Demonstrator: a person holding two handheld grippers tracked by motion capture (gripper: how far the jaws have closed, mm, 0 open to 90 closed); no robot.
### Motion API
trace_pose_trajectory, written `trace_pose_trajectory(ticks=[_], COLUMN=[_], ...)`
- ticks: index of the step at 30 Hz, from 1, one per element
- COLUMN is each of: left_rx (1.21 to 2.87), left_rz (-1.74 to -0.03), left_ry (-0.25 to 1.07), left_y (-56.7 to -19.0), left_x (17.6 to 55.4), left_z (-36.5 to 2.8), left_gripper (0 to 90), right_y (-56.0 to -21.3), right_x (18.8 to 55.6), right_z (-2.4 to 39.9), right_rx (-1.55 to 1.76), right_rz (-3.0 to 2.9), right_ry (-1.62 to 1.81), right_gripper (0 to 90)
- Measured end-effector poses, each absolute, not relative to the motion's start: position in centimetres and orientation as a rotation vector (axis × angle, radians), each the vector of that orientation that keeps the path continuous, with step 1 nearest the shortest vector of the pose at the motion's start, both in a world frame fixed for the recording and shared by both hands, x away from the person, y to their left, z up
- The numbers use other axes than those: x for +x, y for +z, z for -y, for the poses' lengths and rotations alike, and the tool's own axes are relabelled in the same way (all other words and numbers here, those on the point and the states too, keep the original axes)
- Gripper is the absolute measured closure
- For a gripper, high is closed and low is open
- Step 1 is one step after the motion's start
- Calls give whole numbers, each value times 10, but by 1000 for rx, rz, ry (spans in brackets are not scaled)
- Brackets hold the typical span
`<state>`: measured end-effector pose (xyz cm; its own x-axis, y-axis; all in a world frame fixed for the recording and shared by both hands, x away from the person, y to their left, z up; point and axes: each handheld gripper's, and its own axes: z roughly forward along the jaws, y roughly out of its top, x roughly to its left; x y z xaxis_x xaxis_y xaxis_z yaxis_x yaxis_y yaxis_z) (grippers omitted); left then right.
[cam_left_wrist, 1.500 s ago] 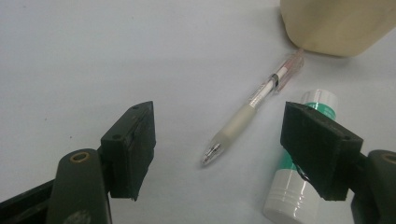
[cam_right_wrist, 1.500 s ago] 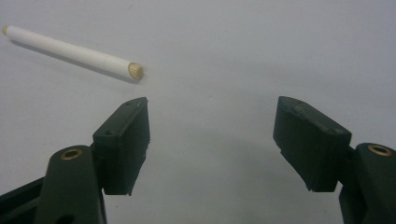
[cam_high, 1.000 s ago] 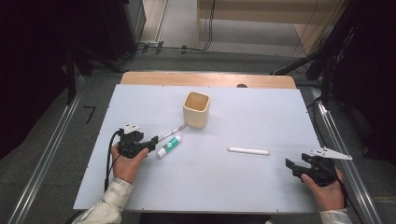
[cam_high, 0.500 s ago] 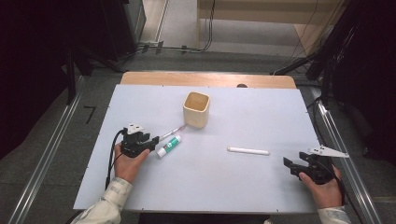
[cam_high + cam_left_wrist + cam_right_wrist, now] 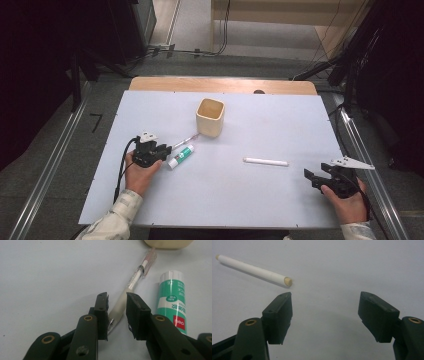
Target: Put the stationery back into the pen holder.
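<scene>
A slim pen (image 5: 135, 280) with a clear pinkish cap lies on the white table (image 5: 240, 200), pointing at the beige square cup (image 5: 210, 116). My left gripper (image 5: 117, 302) straddles the pen's near end. Its jaws have just been closing, and a thin gap still shows on each side of the pen. A green-and-white glue stick (image 5: 172, 300) lies just right of the jaws. In the high view the left gripper (image 5: 167, 148) sits at the table's left. My right gripper (image 5: 325, 307) stands wide open and empty, with a white capped stick (image 5: 252, 270) lying beyond its left jaw.
The cup (image 5: 167, 243) stands just past the pen's far tip. The white stick (image 5: 266, 161) lies between the two hands, left of the right gripper (image 5: 310, 176). A wooden strip (image 5: 220, 84) borders the table's far edge, and dark racks and cables stand around it.
The left gripper's jaws have narrowed around the pen. The right hand and all the objects on the table have stayed where they were.
</scene>
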<state>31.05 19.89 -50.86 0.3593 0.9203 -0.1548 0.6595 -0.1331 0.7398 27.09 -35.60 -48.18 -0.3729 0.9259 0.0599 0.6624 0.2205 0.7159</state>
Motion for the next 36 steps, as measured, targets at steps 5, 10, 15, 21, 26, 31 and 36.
trace_pose_trajectory(ticks=[5, 10, 15, 21, 26, 31, 36], left_rx=[1894, 1946, 1972, 2002, 2008, 2008, 2009], left_rz=[-1357, -1320, -1300, -1286, -1281, -1280, -1279], left_ry=[451, 487, 499, 511, 505, 516, 523], left_y=[-508, -507, -507, -505, -505, -505, -506], left_x=[311, 309, 307, 304, 304, 303, 303], left_z=[-199, -195, -194, -194, -194, -193, -192], left_gripper=[741, 756, 771, 815, 817, 816, 816], right_y=[-482, -482, -482, -482, -482, -482, -482], right_x=[271, 271, 271, 271, 271, 271, 271], right_z=[356, 356, 356, 356, 356, 356, 355], right_rx=[1476, 1473, 1475, 1476, 1475, 1478, 1478], right_rz=[-2118, -2118, -2118, -2119, -2118, -2119, -2118], right_ry=[943, 945, 945, 947, 949, 948, 948], right_gripper=[264, 264, 264, 264, 264, 264, 264])
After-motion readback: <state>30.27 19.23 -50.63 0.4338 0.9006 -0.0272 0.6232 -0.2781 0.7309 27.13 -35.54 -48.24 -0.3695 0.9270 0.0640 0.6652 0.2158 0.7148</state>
